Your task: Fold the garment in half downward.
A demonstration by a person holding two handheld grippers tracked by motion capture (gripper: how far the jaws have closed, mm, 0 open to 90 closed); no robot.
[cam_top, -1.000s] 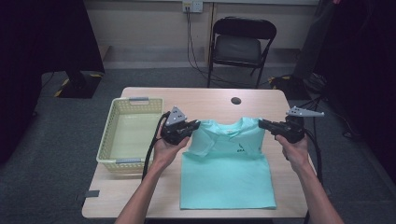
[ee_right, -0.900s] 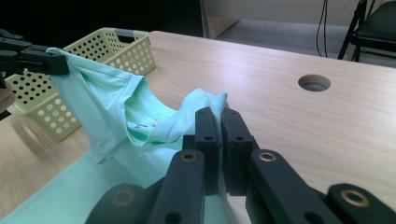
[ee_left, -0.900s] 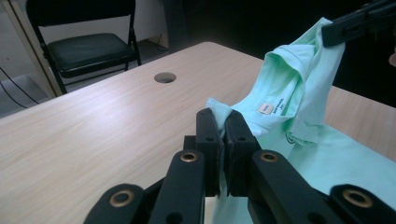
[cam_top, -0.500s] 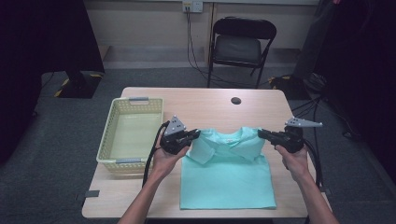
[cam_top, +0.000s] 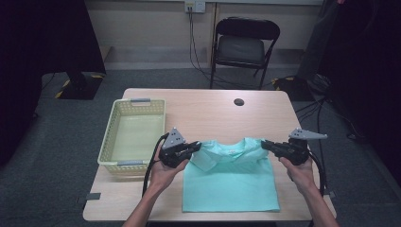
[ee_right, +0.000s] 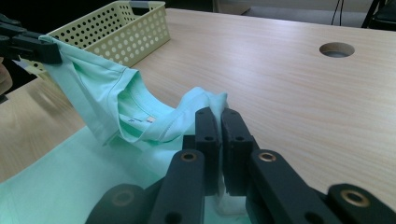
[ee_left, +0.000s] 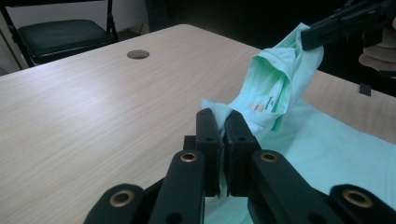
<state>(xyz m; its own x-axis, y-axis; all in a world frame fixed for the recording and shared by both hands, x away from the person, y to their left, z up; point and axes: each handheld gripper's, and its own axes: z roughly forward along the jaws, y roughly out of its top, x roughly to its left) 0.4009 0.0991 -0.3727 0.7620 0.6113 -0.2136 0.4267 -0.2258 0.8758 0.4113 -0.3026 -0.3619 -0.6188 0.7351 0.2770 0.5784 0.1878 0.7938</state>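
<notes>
A mint green T-shirt (cam_top: 230, 182) lies on the wooden table (cam_top: 208, 113), its lower part flat near the front edge. Its collar end is lifted and stretched between my two grippers. My left gripper (cam_top: 195, 147) is shut on the shirt's left shoulder (ee_left: 219, 112), with cloth bunched between the jaws. At the other side my right gripper (cam_top: 265, 144) is shut on the right shoulder (ee_right: 210, 100). The neck opening with its label (ee_right: 149, 120) hangs between them. In the left gripper view the right gripper (ee_left: 322, 32) shows at the top right.
A pale yellow perforated basket (cam_top: 118, 124) stands on the table's left side, close to my left hand. A round cable hole (cam_top: 239, 101) sits toward the far edge. A black folding chair (cam_top: 246, 47) stands beyond the table.
Both grippers have come toward the front edge and slightly down, carrying the shirt's shoulders with them. The upper part of the shirt now folds over the lower part.
</notes>
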